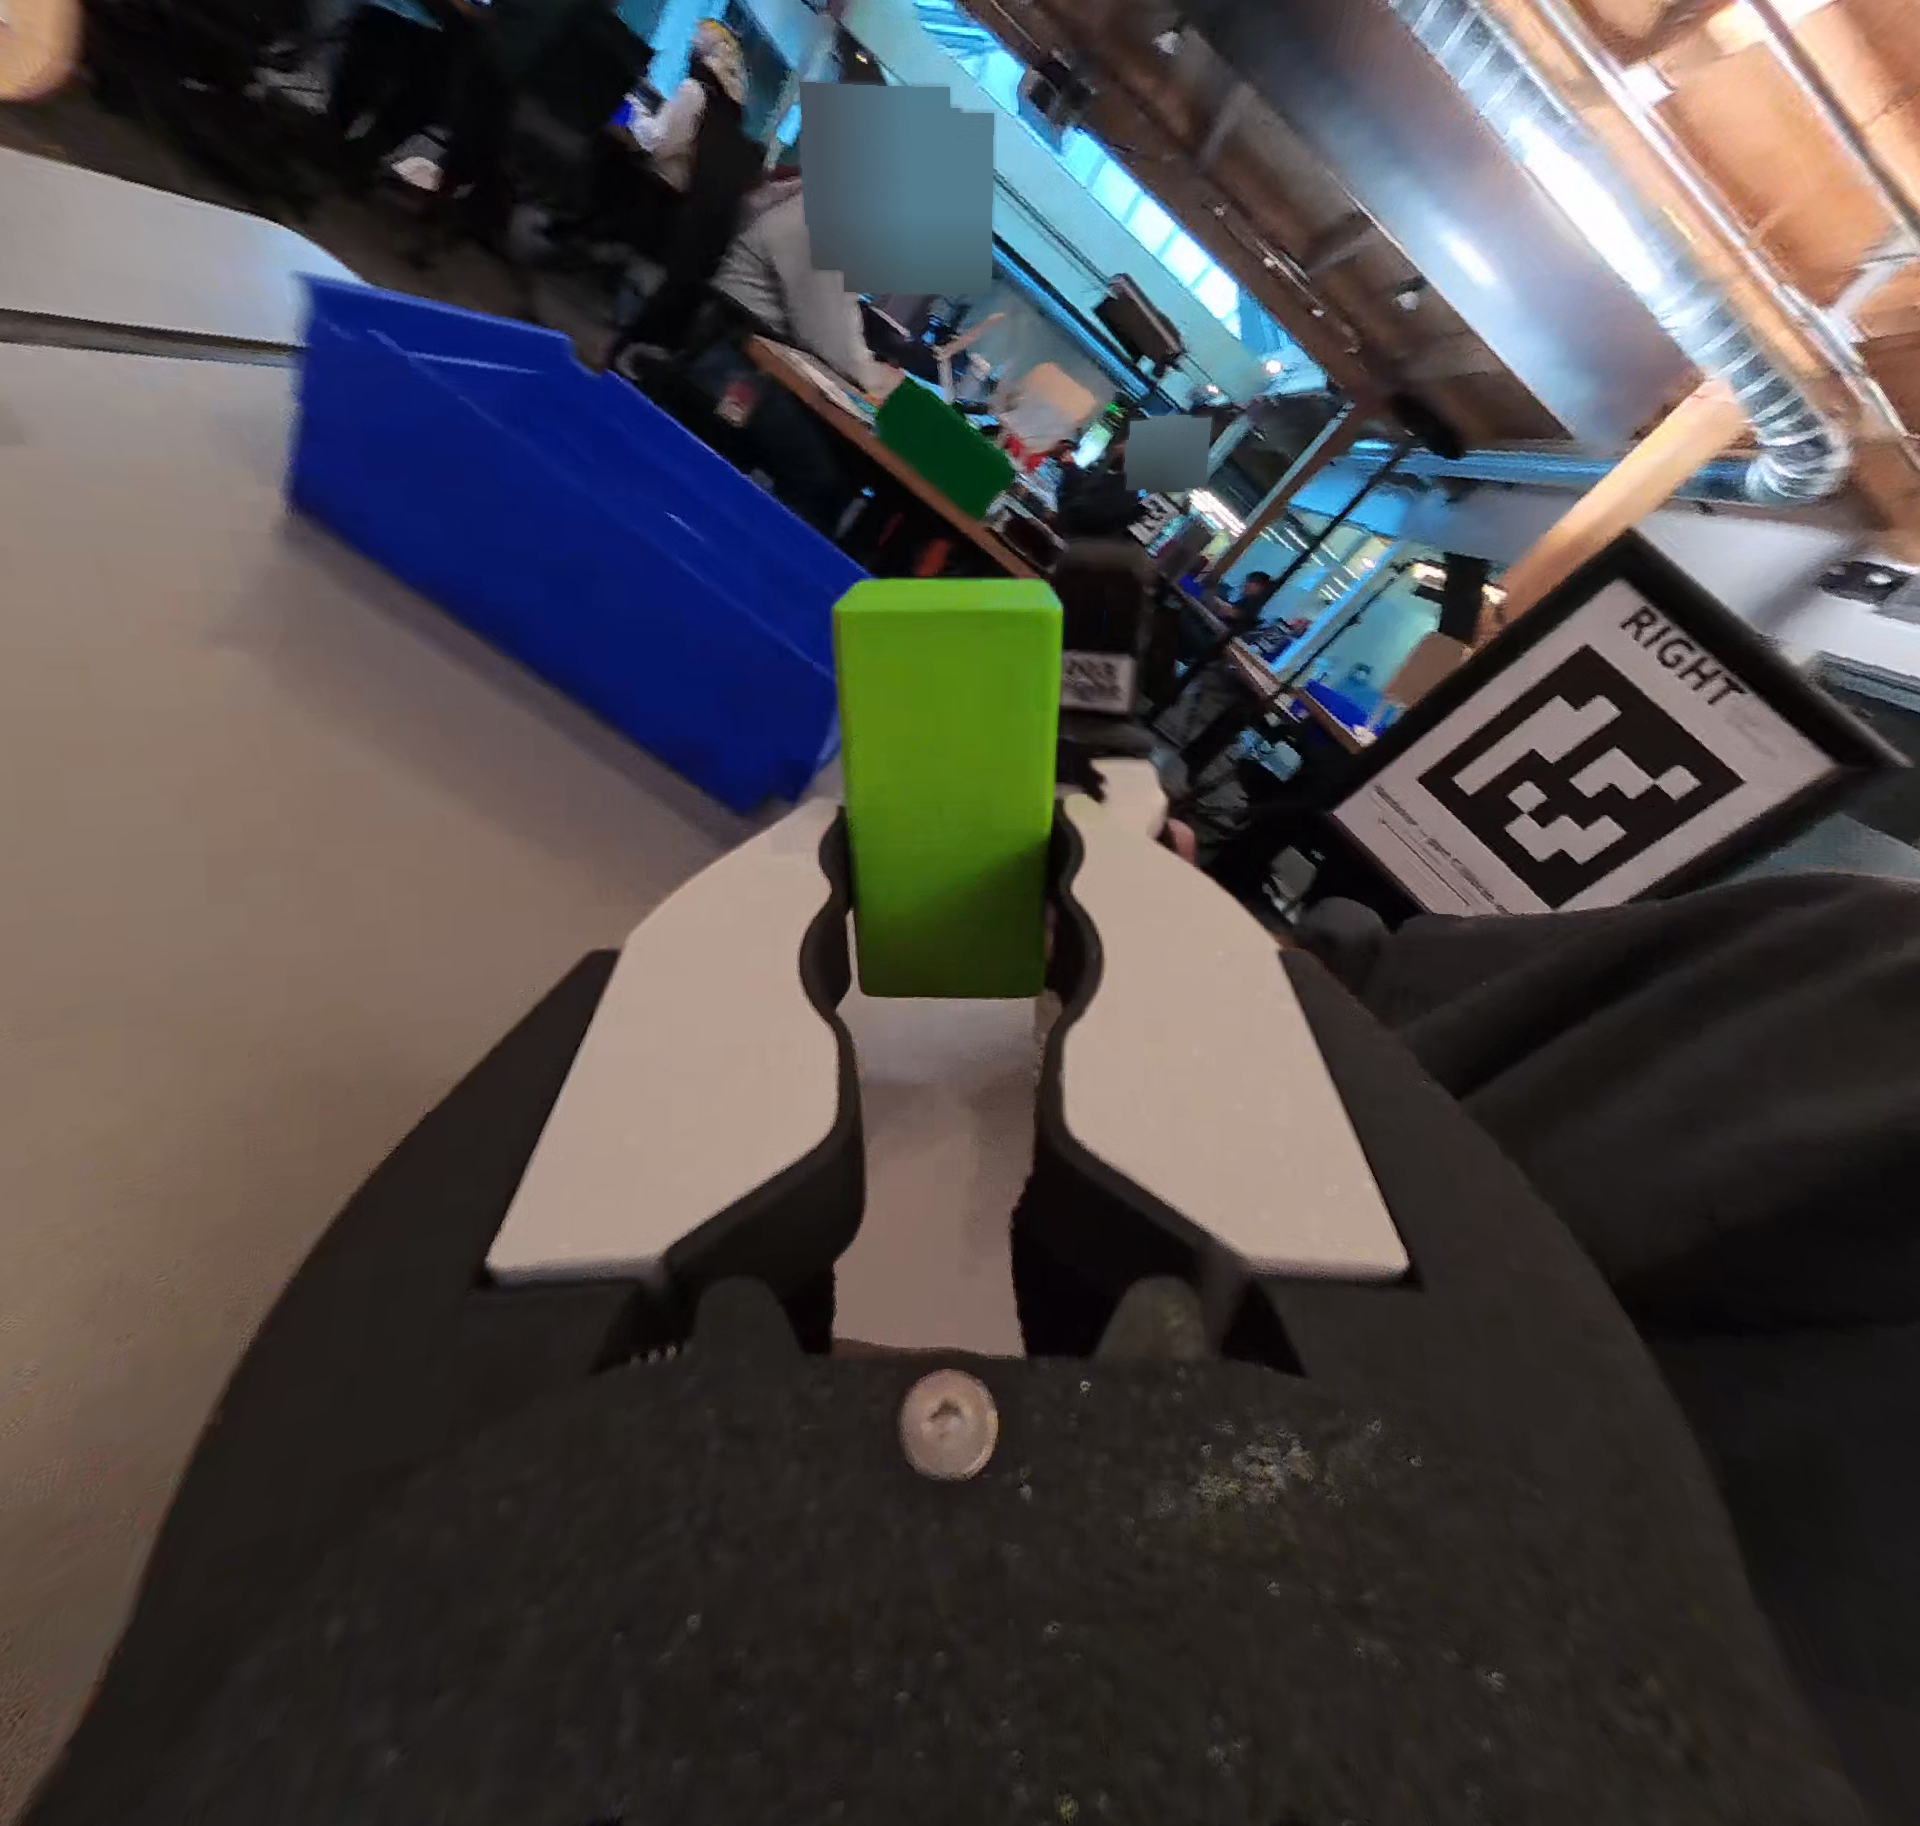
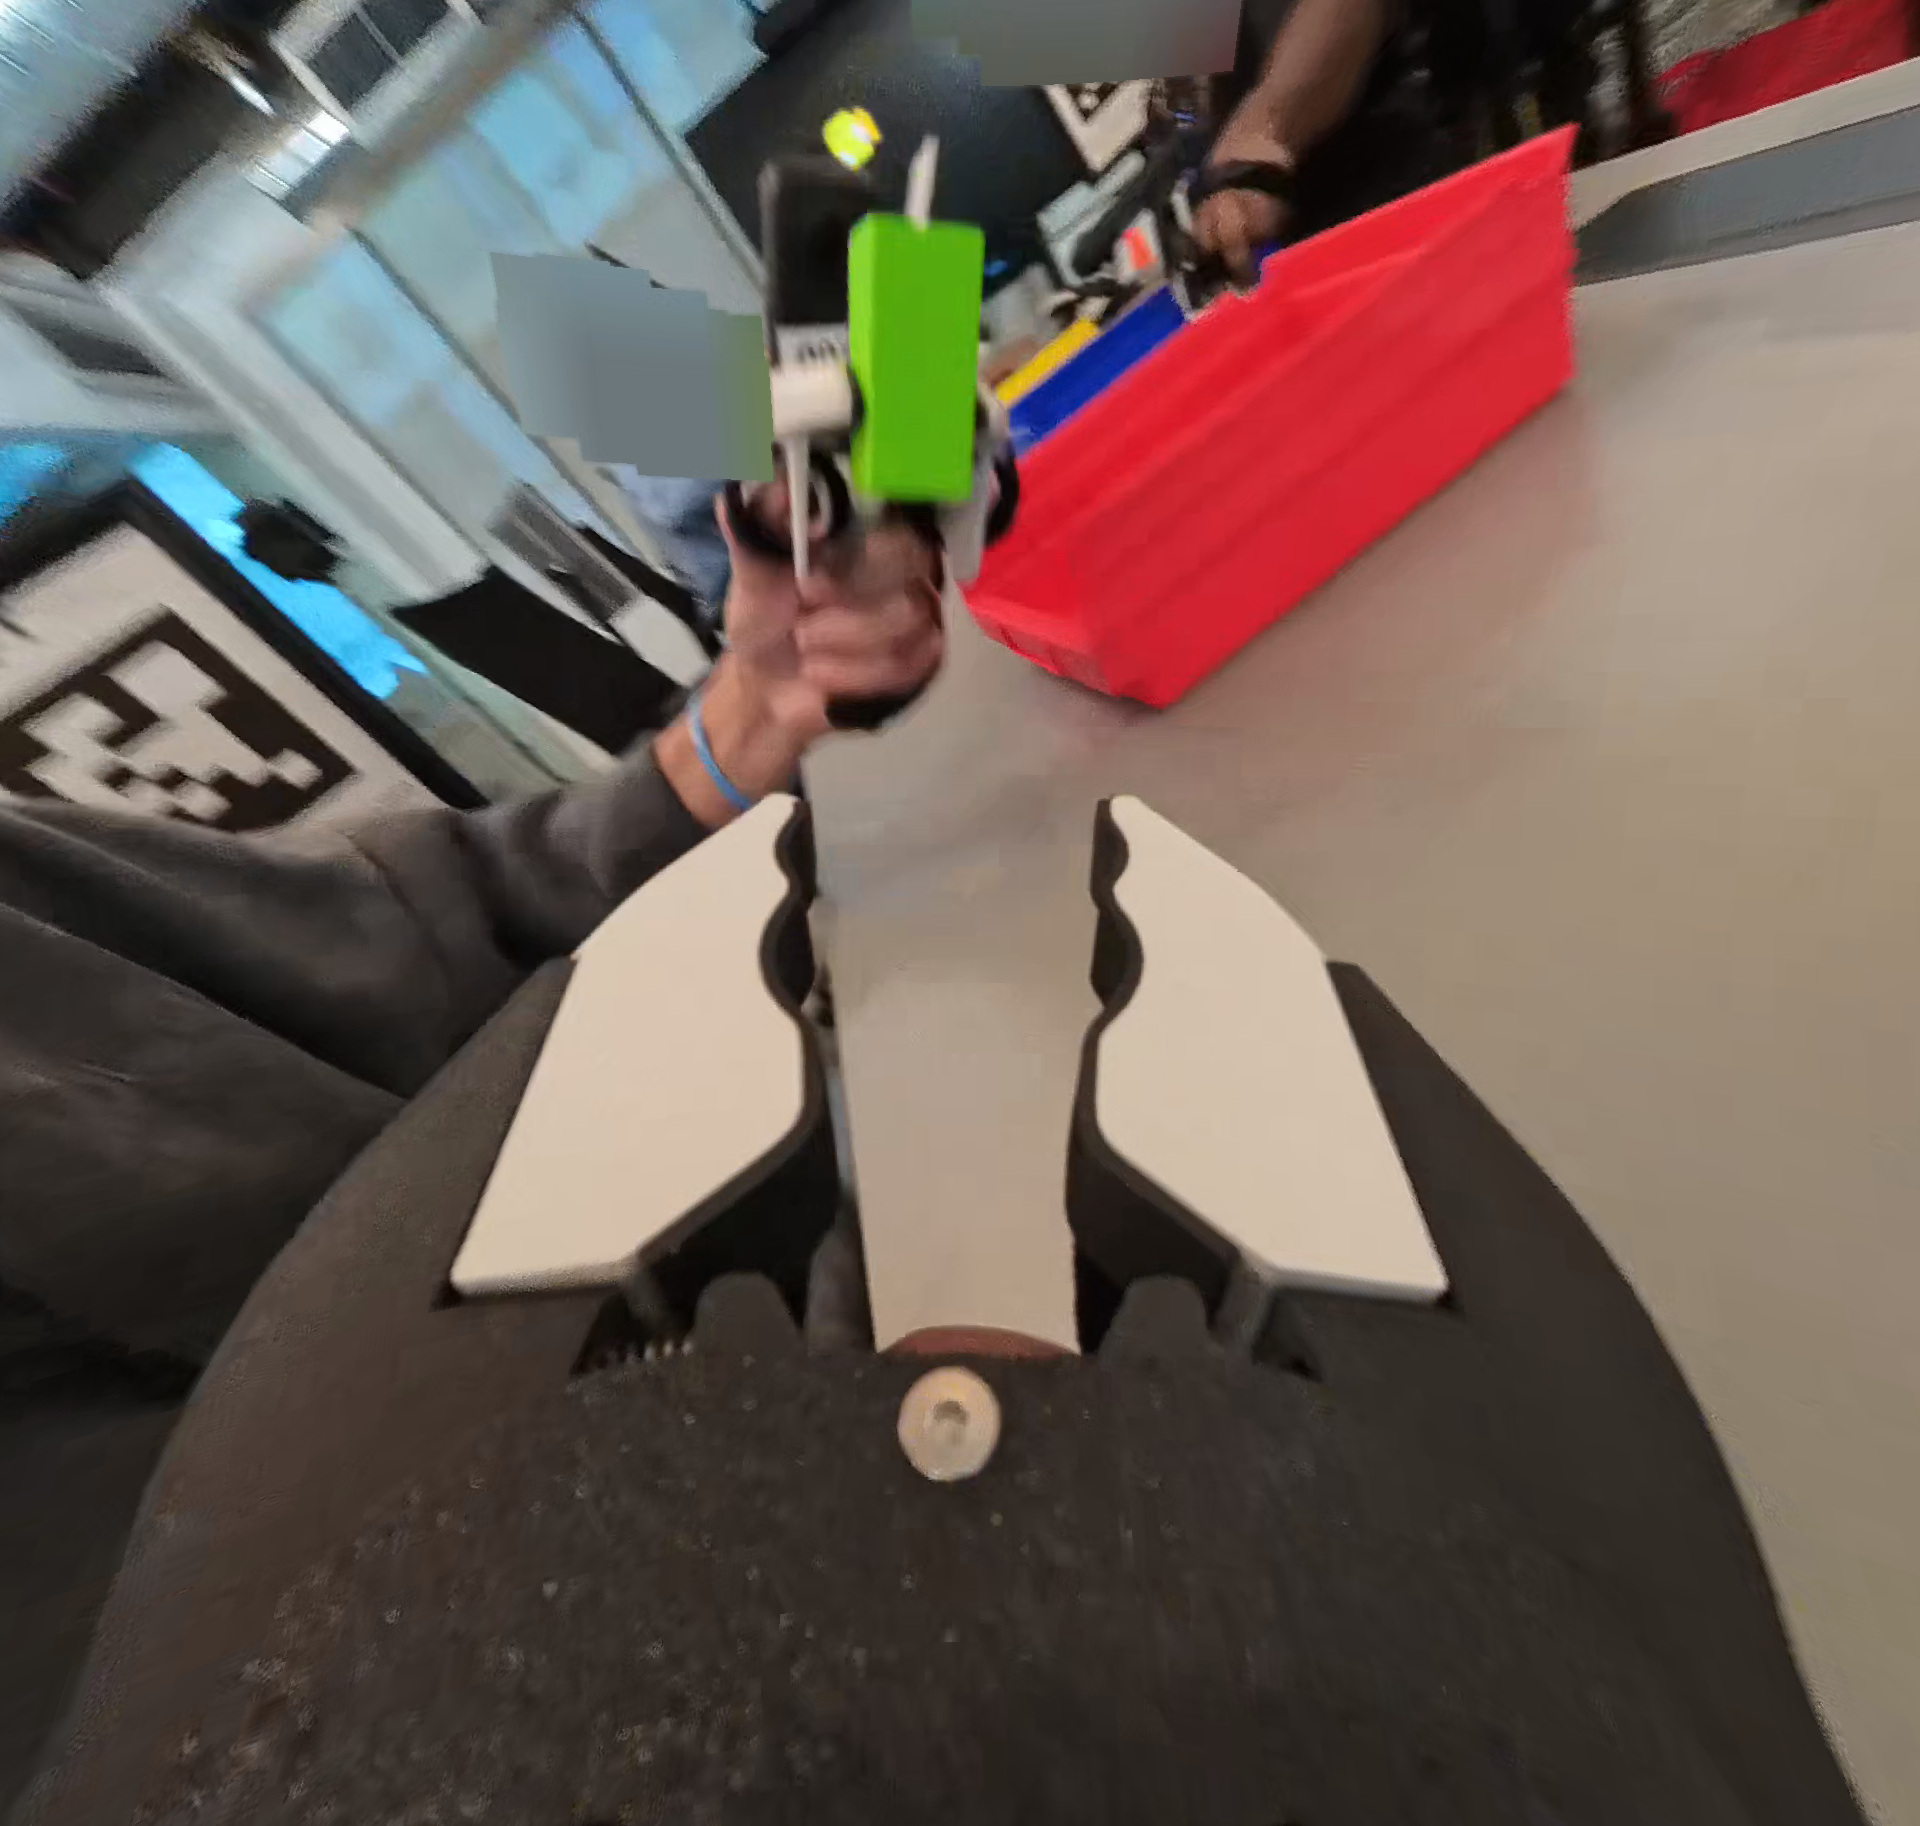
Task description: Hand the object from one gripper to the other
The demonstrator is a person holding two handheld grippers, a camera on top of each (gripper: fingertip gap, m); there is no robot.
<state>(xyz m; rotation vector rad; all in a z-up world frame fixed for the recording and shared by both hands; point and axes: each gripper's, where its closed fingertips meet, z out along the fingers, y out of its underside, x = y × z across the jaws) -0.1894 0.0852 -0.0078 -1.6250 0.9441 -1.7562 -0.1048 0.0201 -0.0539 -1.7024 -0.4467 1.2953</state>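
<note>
A bright green rectangular block (image 1: 945,779) stands upright between the white fingers of my left gripper (image 1: 948,841), which is shut on its lower half and holds it above the table. In the right wrist view the same block (image 2: 914,353) shows ahead, gripped by the left gripper (image 2: 906,446) in a person's hand (image 2: 852,633). My right gripper (image 2: 948,831) is open and empty, its fingers pointing toward the block from some distance away. A white part of the right gripper (image 1: 1127,800) peeks out behind the block in the left wrist view.
A blue bin (image 1: 540,529) lies on the grey table (image 1: 208,841) to the left. A red bin (image 2: 1299,467) sits on the table (image 2: 1558,841) to the right, with blue and yellow bins behind it. Marker boards (image 1: 1590,779) (image 2: 156,727), a dark sleeve (image 2: 312,924) and people stand around.
</note>
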